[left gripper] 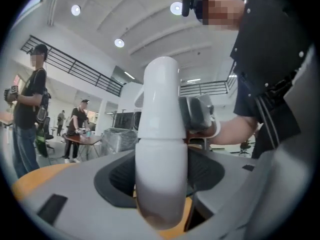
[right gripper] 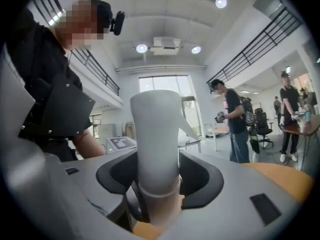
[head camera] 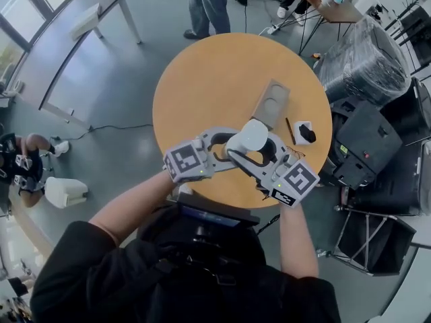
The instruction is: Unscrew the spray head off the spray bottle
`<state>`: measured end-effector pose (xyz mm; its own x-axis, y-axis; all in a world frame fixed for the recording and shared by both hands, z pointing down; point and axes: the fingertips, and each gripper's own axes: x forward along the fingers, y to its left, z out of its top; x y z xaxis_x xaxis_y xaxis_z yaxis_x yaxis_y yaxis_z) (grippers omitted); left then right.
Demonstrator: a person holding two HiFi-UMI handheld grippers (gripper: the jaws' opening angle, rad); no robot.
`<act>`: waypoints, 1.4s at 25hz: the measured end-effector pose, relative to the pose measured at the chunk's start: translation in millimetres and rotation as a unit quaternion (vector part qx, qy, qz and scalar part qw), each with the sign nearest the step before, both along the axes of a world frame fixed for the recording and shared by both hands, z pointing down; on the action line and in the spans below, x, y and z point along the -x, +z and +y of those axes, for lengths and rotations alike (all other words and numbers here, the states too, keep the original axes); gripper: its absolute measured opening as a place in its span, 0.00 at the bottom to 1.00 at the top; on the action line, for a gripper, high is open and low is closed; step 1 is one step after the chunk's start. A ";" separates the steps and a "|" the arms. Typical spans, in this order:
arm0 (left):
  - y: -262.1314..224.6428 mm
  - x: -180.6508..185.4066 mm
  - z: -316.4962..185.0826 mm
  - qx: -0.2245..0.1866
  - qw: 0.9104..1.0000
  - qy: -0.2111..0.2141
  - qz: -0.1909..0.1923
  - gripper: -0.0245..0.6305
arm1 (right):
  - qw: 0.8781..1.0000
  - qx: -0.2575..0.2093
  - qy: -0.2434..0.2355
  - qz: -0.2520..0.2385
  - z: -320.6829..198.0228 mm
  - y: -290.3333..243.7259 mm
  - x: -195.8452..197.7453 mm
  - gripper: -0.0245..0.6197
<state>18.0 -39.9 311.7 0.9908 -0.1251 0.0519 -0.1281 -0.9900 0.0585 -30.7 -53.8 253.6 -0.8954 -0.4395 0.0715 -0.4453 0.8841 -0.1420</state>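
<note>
A white spray bottle [head camera: 253,135] stands upright over the near part of the round wooden table [head camera: 202,79], caught between both grippers. In the left gripper view its smooth body [left gripper: 161,184] fills the gap between the dark pads, and the spray head [left gripper: 160,99] rises above them. My left gripper [head camera: 232,147] [left gripper: 161,199] is shut on the body. In the right gripper view the spray head [right gripper: 155,134] and its collar ring [right gripper: 158,190] sit between the pads. My right gripper [head camera: 254,152] [right gripper: 158,194] is shut on the head, with the nozzle pointing right.
A flat grey tray [head camera: 271,104], a thin dark stick [head camera: 290,131] and a small black-and-white object [head camera: 305,133] lie on the table's right side. A person [head camera: 209,5] stands beyond the far edge. Black cases [head camera: 367,147] and a wrapped bundle [head camera: 367,59] crowd the right.
</note>
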 end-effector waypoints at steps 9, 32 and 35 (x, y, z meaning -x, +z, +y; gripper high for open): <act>-1.2 2.4 9.5 0.007 0.999 0.037 0.003 0.50 | 0.999 0.013 -0.044 0.011 8.5 5.7 1.7 0.49; 16.3 -10.1 -39.6 -0.019 0.990 -0.137 -0.015 0.50 | 0.993 -0.035 0.112 -0.003 -38.5 -1.5 -17.4 0.39; 12.2 -6.7 -27.1 -0.005 0.997 -0.075 0.004 0.50 | 0.997 -0.044 0.060 -0.001 -27.7 -5.8 -8.8 0.39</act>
<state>24.7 -66.9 323.9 0.9614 -0.2722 0.0414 -0.2741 -0.9604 0.0504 -21.9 -81.4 247.9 -0.8362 -0.5478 0.0269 -0.5483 0.8336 -0.0669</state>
